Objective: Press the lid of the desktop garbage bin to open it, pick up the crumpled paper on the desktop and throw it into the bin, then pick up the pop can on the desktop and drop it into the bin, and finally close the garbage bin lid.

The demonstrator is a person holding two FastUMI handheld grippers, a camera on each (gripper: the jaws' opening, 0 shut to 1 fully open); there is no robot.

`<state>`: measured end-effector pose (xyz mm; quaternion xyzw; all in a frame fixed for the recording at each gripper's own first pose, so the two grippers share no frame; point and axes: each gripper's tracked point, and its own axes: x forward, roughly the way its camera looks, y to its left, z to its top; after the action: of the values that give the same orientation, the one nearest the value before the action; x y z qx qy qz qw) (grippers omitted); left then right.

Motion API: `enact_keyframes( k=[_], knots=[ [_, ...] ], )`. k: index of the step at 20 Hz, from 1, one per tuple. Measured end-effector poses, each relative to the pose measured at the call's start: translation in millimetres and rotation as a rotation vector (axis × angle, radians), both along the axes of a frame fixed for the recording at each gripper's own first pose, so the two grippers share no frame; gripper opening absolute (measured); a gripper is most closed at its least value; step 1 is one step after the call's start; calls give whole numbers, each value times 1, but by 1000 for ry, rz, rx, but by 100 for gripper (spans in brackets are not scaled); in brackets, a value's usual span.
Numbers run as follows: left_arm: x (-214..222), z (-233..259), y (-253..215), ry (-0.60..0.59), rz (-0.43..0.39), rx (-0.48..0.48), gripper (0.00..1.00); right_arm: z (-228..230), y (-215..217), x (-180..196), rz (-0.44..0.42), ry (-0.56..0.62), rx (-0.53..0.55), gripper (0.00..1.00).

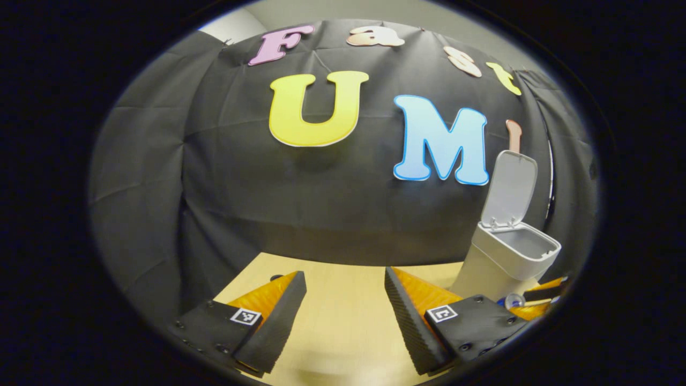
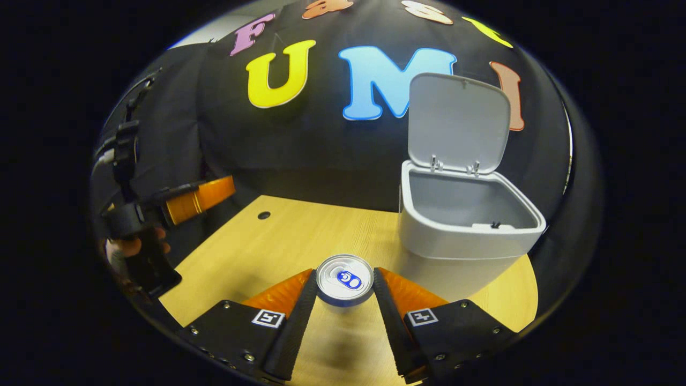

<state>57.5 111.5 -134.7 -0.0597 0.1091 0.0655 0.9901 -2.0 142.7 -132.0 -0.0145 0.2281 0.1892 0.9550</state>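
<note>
the right tool (image 2: pixel 343 292) brackets a silver aluminium pop can with a blue-printed top (image 2: pixel 344 280), upright on the pale wood worktop (image 2: pixel 257 246) just in front of the white plastic desktop bin (image 2: pixel 455 241), whose lid (image 2: pixel 455 120) stands raised; both fingers appear to touch the can's sides, though a firm squeeze cannot be confirmed; the can looks light, thin-walled, smooth and easily dented, best gripped mid-body with modest force; the left tool (image 1: pixel 345 305) hangs wide and empty, left of the bin.
</note>
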Motion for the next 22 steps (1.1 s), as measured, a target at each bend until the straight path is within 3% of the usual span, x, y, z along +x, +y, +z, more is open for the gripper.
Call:
enact_keyframes(
  k=[6, 11, 18, 22],
  knots=[
    [8, -9, -14, 12, -36, -5, 98, 83, -8, 0, -10, -142, 52, 68],
    [5, -7, -22, 11, -42, -17, 97, 148, -42, 23, -103, -306, 86, 68],
    [-11, -1, -2, 21, -4, 25, 97, 135, -110, 78, -266, -334, 33, 68],
    [-17, -5, 7, 34, 24, 33, 97, 120, -122, 91, -286, -315, -4, 68]
  ],
)
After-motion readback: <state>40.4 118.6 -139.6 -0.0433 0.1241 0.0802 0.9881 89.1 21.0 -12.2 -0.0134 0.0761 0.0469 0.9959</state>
